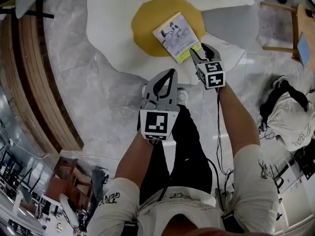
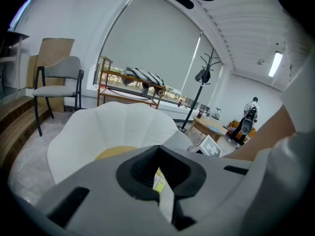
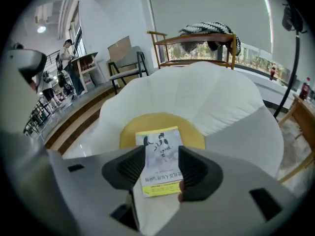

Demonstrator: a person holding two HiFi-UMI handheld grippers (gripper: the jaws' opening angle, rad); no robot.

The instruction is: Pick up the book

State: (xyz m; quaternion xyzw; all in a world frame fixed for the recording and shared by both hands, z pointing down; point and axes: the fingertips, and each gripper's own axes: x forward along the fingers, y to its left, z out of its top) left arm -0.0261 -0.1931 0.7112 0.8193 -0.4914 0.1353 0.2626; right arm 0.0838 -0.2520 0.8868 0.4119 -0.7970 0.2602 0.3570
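Note:
The book [image 1: 176, 37], pale with a yellow-green edge and an ink drawing on its cover, lies flat on the yellow centre [image 1: 145, 26] of a white flower-shaped cushion [image 1: 108, 28]. My right gripper [image 1: 199, 49] is open just over the book's near corner. In the right gripper view the book [image 3: 158, 146] shows between the spread dark pads [image 3: 129, 168], which do not touch it. My left gripper [image 1: 170, 73] hangs lower and nearer, off the cushion's near edge, with its tips together and nothing held. The left gripper view shows only a sliver of the book [image 2: 157, 181] through the narrow gap.
Wooden steps [image 1: 29, 82] curve along the left. A wooden chair [image 1: 290, 28] stands at the upper right, with a bag and clothing [image 1: 290, 112] on the floor below it. A grey petal [image 1: 231, 23] lies right of the book. My legs and a shoe [image 1: 182, 96] are under the grippers.

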